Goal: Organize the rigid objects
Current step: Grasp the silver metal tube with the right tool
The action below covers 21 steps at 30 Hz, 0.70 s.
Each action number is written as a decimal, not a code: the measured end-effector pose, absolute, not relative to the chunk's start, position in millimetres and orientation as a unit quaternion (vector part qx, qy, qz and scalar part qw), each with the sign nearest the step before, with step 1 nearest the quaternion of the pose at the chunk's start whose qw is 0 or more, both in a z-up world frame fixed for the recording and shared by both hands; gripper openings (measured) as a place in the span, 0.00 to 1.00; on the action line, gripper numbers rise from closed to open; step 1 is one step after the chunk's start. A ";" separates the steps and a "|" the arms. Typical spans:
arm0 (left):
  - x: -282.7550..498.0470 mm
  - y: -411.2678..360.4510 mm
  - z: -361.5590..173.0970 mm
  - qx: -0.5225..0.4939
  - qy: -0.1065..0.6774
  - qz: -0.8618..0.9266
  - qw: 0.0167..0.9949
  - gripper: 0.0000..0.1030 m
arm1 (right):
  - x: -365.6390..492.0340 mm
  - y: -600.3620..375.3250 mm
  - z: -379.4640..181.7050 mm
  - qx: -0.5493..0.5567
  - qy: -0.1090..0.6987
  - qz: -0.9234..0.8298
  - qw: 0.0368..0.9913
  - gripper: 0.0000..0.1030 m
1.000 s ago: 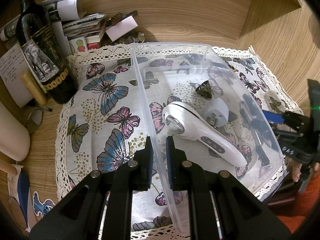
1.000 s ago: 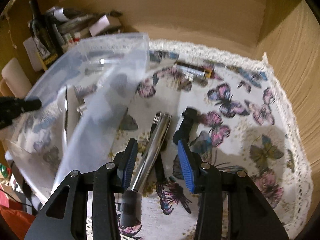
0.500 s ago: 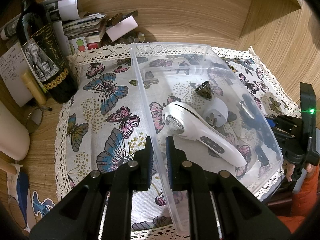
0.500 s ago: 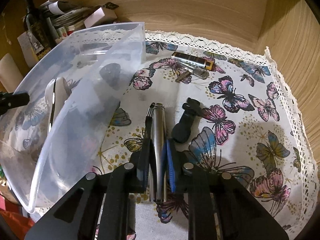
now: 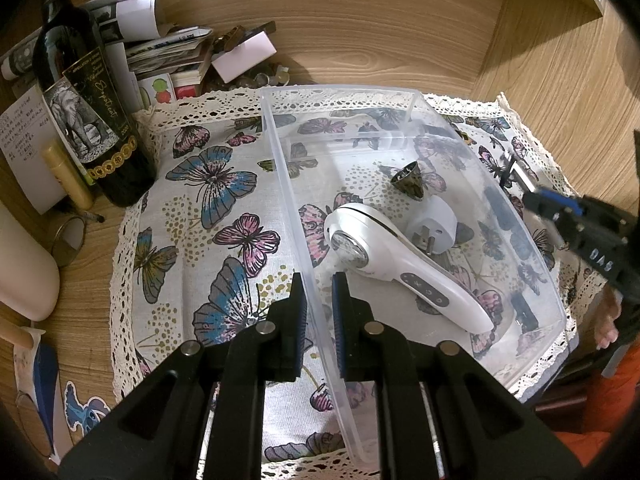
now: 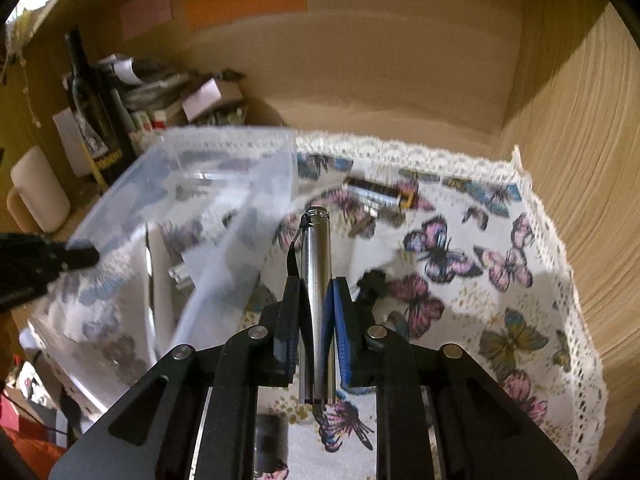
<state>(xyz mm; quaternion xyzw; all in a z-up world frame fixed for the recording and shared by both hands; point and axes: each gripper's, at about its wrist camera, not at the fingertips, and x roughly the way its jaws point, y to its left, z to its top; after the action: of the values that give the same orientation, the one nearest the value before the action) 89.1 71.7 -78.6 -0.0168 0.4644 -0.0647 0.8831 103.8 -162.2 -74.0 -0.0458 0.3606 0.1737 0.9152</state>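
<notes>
My left gripper [image 5: 319, 286] is shut on the near left wall of a clear plastic bin [image 5: 280, 168] that stands on the butterfly cloth. Inside the bin lie a white handheld shaver-like device [image 5: 404, 264], a white plug adapter [image 5: 438, 224] and a small dark cone [image 5: 410, 179]. My right gripper [image 6: 314, 292] is shut on a silver metal cylinder [image 6: 317, 264] with a black cord and holds it above the cloth, just right of the bin [image 6: 224, 168]. The right gripper also shows at the right edge of the left wrist view [image 5: 552, 204].
A wine bottle [image 5: 84, 112], papers and a white box crowd the back left corner. On the cloth right of the bin lie a dark and gold tube [image 6: 380, 192] and a black clip-like piece [image 6: 370, 284]. Wooden walls close the back and right.
My right gripper closed on the silver cylinder and lifted it off the cloth. The left gripper stayed shut on the bin wall.
</notes>
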 end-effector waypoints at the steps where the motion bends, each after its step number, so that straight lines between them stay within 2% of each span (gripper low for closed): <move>1: 89.1 71.5 -78.5 -0.017 0.464 -0.065 0.883 0.12 | 103.7 -162.1 -69.3 -0.045 0.354 0.176 0.917 0.14; 11: 89.5 71.9 -78.6 -0.016 0.464 -0.065 0.883 0.12 | 97.3 -146.7 -21.7 -0.044 0.282 0.207 0.936 0.14; 21: 88.5 71.2 -78.9 -0.016 0.464 -0.064 0.883 0.12 | 100.2 -111.3 -12.4 -0.061 0.267 0.257 0.927 0.14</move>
<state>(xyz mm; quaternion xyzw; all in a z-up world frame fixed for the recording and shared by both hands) 88.5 71.2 -78.9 -0.0162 0.4637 -0.0644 0.8835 100.2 -111.3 -12.4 -0.0613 0.2668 0.2571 0.9268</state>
